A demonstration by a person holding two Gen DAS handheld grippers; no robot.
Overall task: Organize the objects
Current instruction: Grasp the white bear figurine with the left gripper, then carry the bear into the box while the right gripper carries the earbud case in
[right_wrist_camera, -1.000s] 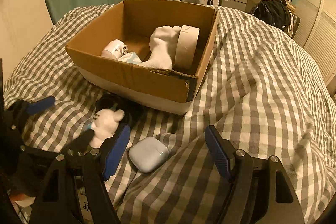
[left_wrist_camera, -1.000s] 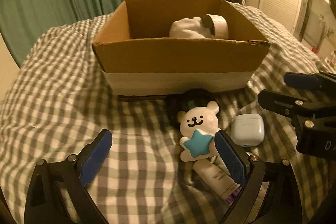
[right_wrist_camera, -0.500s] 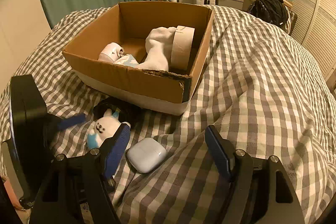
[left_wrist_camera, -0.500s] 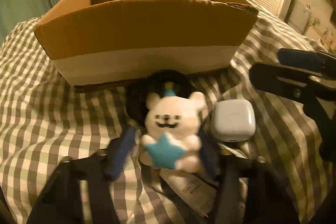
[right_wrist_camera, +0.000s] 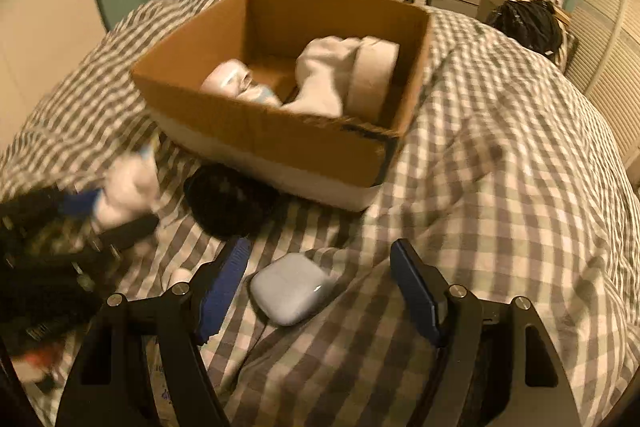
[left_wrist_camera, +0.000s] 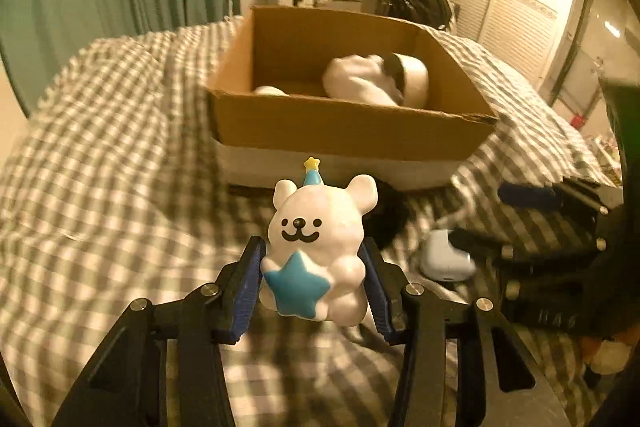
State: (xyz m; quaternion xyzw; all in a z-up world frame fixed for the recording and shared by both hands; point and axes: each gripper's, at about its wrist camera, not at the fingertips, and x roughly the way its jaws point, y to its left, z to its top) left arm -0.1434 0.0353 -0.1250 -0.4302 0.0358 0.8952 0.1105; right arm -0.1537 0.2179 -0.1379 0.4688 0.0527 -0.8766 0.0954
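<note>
My left gripper (left_wrist_camera: 313,283) is shut on a white bear figurine (left_wrist_camera: 318,247) that holds a blue star, and carries it above the checked bedspread in front of the cardboard box (left_wrist_camera: 344,131). In the right wrist view the same bear (right_wrist_camera: 128,193) shows blurred at the left, in the left gripper (right_wrist_camera: 116,211). My right gripper (right_wrist_camera: 320,287) is open over a white earbud case (right_wrist_camera: 290,287), which lies on the bed between its fingers, untouched. The box (right_wrist_camera: 280,135) holds white cloth, a tape roll and a small white item.
A black round object (right_wrist_camera: 230,201) lies on the bed just in front of the box. A white tube (right_wrist_camera: 176,277) sits partly hidden under my right gripper's left finger. Green curtains, a dresser and a black bag stand beyond the bed.
My left gripper moved onto the bear, shut on it and lifted it off the bed. The right gripper stayed open over the earbud case.
</note>
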